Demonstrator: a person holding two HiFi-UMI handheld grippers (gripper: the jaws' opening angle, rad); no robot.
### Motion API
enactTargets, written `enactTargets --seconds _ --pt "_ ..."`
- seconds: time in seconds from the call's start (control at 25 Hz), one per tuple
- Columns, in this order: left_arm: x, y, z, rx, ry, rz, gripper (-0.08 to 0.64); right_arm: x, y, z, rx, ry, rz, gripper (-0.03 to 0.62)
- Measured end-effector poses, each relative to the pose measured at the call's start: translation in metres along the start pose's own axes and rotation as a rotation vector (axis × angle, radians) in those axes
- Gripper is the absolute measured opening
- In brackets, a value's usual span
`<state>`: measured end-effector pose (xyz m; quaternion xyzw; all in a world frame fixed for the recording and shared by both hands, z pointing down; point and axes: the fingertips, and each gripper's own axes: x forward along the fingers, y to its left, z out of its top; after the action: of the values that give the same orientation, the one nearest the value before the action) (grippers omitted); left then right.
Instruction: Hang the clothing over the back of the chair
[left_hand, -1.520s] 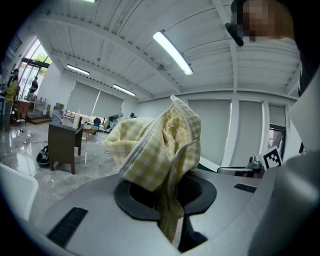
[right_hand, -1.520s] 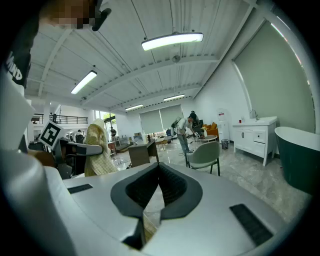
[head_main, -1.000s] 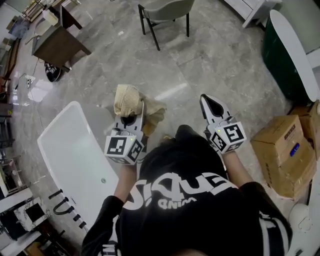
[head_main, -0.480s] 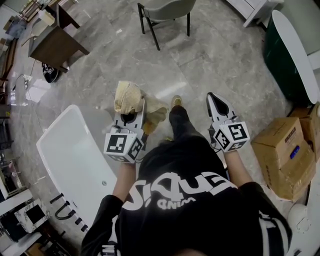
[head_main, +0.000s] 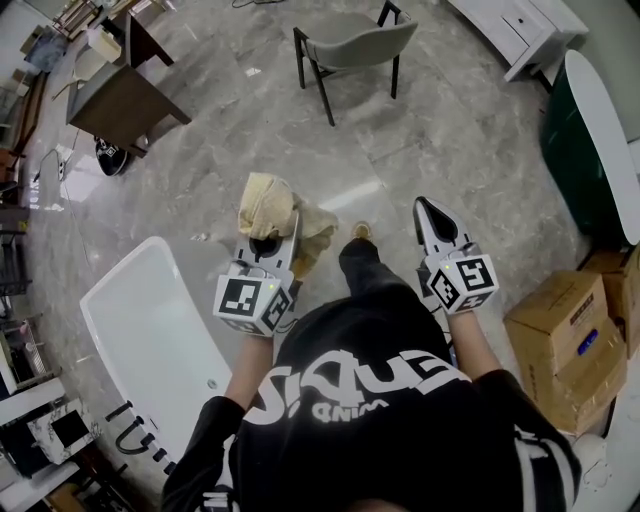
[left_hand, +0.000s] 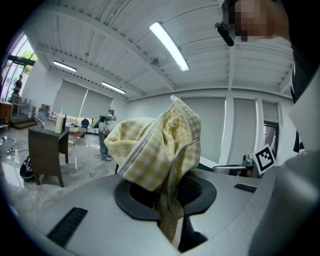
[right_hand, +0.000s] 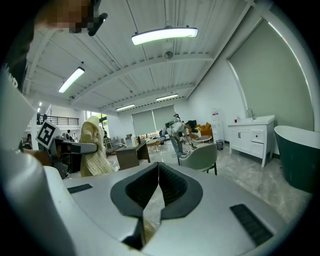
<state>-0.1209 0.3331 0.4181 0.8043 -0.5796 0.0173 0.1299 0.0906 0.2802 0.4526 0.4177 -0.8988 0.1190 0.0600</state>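
Observation:
A yellow checked garment (head_main: 268, 205) hangs bunched from my left gripper (head_main: 268, 238), whose jaws are shut on a fold of it. In the left gripper view the cloth (left_hand: 157, 147) fills the space over the jaws and trails down between them. My right gripper (head_main: 428, 211) is level with the left one, to its right, shut with nothing in it; its pads meet in the right gripper view (right_hand: 158, 167). The grey-green chair (head_main: 350, 45) with black legs stands ahead on the marble floor, its back turned to the right; it also shows past the right jaws (right_hand: 200, 157).
A white bathtub (head_main: 130, 330) lies at the lower left and a dark wooden desk (head_main: 125, 100) at the upper left. Cardboard boxes (head_main: 565, 325) sit at the right, a dark green tub (head_main: 585, 125) beyond them. The person's shoe (head_main: 361, 232) steps between the grippers.
Both grippers have been carried forward across the floor toward the chair, which now shows more fully. The person's foot has stepped ahead. The garment stays in the left jaws.

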Motion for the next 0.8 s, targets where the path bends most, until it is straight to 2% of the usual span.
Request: enactTargets --seconds 0.44,0.8 --pt "0.107 0.045 0.048 -0.005 -0.005 0.035 0.08 0.092 -0.072 0.048 -0.004 0.014 0.039 0.014" --pt "0.171 0.067 0.077 -0.017 -0.058 0.086 0.08 0.15 -0.126 0.074 -0.025 0.005 0.088 0.014"
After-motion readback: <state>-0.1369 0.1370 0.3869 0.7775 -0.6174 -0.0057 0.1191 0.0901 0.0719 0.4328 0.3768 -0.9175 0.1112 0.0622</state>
